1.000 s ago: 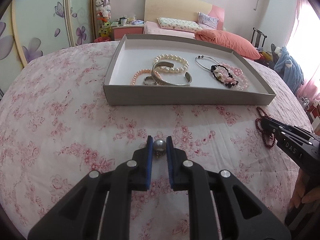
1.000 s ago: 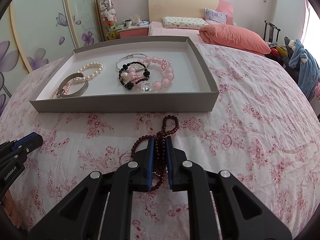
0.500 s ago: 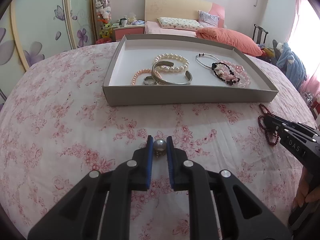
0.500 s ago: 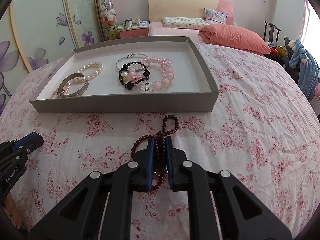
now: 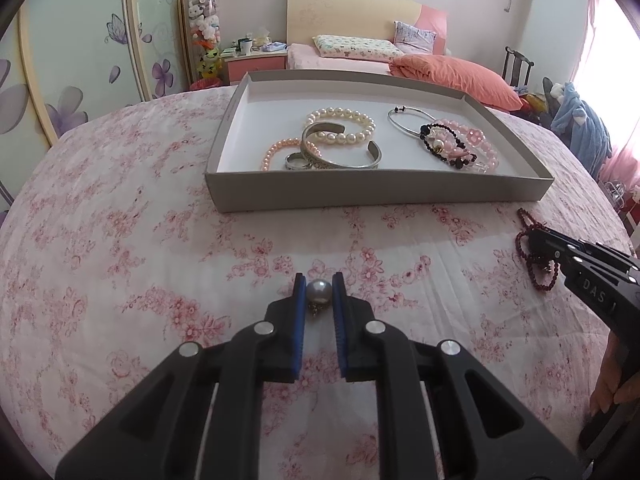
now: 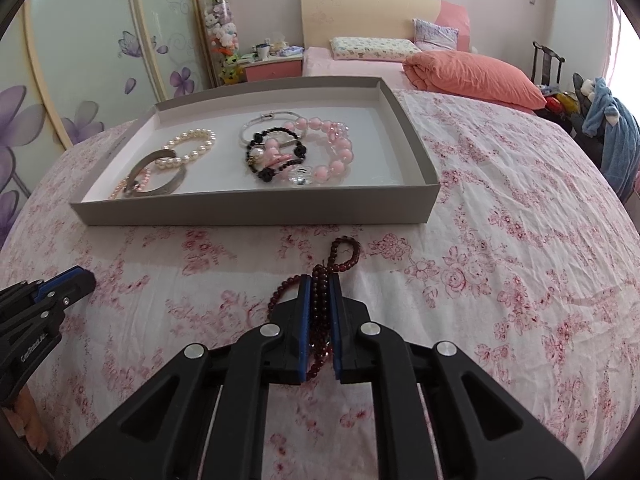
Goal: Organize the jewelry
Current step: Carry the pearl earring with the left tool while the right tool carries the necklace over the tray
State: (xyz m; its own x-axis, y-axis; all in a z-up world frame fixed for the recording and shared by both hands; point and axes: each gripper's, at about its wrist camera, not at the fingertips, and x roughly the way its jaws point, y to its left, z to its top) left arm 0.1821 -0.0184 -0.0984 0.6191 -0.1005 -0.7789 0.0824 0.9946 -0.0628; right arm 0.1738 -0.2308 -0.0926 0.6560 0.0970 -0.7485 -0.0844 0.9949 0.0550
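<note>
A grey pearl (image 5: 319, 294) with a small metal cap sits pinched between the blue pads of my left gripper (image 5: 319, 280), just above the floral bedspread. My right gripper (image 6: 320, 284) has a dark red bead bracelet (image 6: 346, 250) between its pads; its jaws are closing on the strand, which loops out ahead on the cloth. A grey tray (image 5: 380, 194) lies beyond both grippers. It holds a white pearl bracelet (image 5: 348, 128), a silver cuff (image 5: 340, 158), a thin bangle (image 5: 408, 120) and pink and black bead bracelets (image 6: 320, 148). Each gripper shows at the edge of the other's view.
The tray (image 6: 256, 212) rests on a pink-flowered bedspread (image 6: 500, 280). An orange pillow (image 6: 476, 74) and a headboard lie behind it, and a wardrobe with purple flowers stands at the left. A hand (image 5: 616, 384) holds the right gripper's handle.
The right jaws have narrowed slightly on the bead strand. Nothing else has visibly moved.
</note>
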